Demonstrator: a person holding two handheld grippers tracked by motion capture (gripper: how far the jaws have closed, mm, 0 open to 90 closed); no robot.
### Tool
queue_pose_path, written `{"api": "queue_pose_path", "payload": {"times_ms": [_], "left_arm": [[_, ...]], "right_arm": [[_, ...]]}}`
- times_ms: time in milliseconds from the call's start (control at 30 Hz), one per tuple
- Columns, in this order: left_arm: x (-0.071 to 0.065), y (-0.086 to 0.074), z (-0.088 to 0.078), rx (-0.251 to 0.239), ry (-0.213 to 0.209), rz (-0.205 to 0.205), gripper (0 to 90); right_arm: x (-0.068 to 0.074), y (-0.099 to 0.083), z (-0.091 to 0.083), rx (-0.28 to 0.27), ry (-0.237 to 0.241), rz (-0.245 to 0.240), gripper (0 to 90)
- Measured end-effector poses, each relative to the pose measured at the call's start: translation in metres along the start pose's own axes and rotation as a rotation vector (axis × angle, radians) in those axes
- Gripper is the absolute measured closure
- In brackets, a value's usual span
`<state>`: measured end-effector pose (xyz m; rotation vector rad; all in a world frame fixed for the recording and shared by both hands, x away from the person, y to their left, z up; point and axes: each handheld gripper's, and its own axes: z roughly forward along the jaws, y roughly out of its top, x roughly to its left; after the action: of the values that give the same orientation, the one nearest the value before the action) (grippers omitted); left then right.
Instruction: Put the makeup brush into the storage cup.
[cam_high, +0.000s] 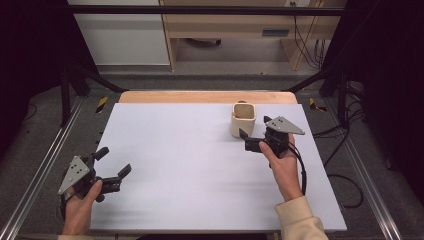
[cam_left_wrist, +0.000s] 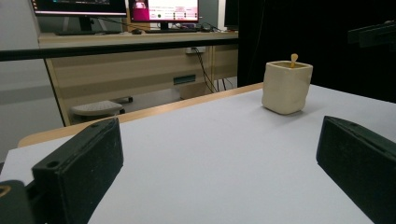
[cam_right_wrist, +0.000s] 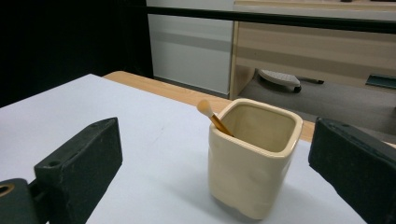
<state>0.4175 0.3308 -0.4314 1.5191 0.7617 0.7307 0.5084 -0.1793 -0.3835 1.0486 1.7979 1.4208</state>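
From above, my right claw sits in my right hand over the far right part of the pale grey tabletop. Its two black jaws stand wide apart with nothing between them, pointing at the cream, square-sided ceramic cup, which stands upright just beyond the jaw tips; I cannot tell from here whether a tip touches it. My left claw is in my left hand at the near left edge, well apart from the cup, its jaws spread wide and empty.

Through the left gripper view, my left claw looks across bare tabletop between its wide jaws. The cup stands far ahead, towards the right jaw's side, with the small rounded tip of a thin wooden stick poking above its rim.

Through the right gripper view, my right claw is wide open, and the cup stands close ahead, between the two jaws but nearer the right one, touching neither. The stick leans inside the cup against its left rim, its pale rounded tip rising just above it.
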Motion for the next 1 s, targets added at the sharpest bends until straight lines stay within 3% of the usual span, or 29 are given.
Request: {"api": "queue_pose_path", "payload": {"times_ms": [1000], "left_arm": [[0.001,0.000,0.001,-0.001,-0.001,-0.003,0.0]], "right_arm": [[-0.012,0.004,-0.024,-0.015,-0.017,0.019,3.8]]}}
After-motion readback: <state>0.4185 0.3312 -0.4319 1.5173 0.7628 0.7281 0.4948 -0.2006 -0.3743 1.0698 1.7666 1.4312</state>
